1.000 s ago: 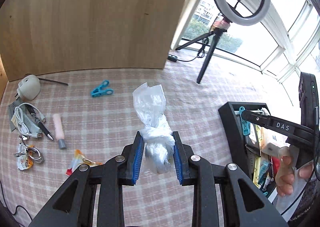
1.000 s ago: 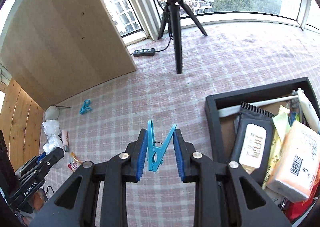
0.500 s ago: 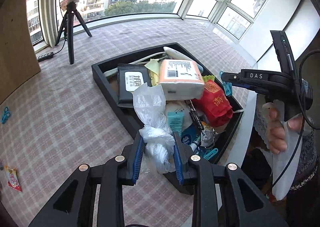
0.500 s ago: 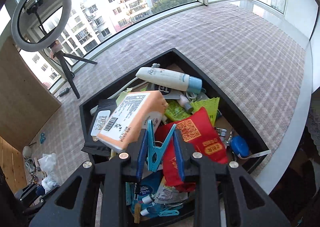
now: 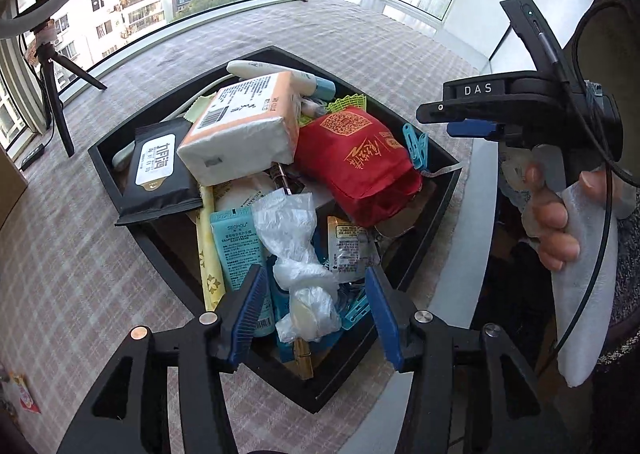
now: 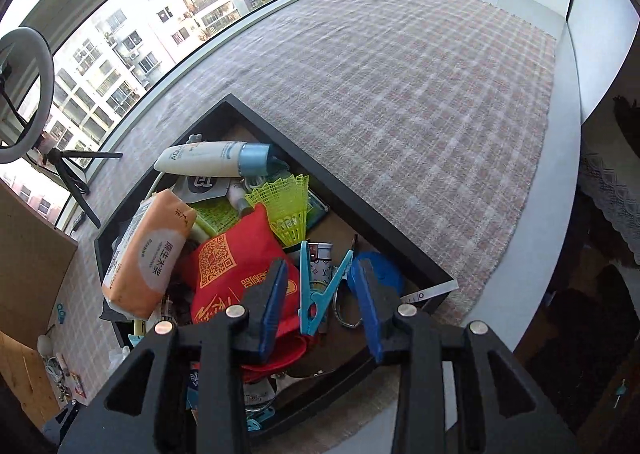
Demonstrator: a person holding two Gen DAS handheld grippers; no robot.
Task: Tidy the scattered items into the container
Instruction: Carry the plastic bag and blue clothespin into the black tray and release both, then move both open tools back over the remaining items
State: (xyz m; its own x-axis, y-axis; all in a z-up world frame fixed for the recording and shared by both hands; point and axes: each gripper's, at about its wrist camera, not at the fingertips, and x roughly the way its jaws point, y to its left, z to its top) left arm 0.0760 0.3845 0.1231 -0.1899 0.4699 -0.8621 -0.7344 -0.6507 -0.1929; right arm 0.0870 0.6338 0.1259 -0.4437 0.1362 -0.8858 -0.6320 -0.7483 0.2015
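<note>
Over the black tray [image 5: 105,158], my left gripper [image 5: 316,314] has its jaws opening. The knotted clear plastic bag [image 5: 300,254] hangs between the blue pads [image 5: 248,314], with gaps on both sides. In the right wrist view my right gripper [image 6: 322,300] is also opening above the tray [image 6: 320,174]. A blue clothespin [image 6: 320,290] stands loose between its pads [image 6: 276,302]. The left wrist view shows that gripper [image 5: 438,120] at the right, with the clothespin [image 5: 416,150] just under its tips. The tray is piled with a tissue pack [image 5: 240,126], a red pouch [image 5: 356,158] and other items.
A ring light on a tripod [image 6: 68,170] stands beyond the tray by the window. The table's pale edge [image 6: 560,174] curves close on the right. A hand [image 5: 552,222] grips the right tool. Scattered items [image 6: 60,366] and a wooden panel [image 6: 28,238] lie far left.
Both grippers swung from the scattered-items side across the checked cloth to above the tray. Their jaws have widened, freeing the plastic bag and the clothespin they were shut on.
</note>
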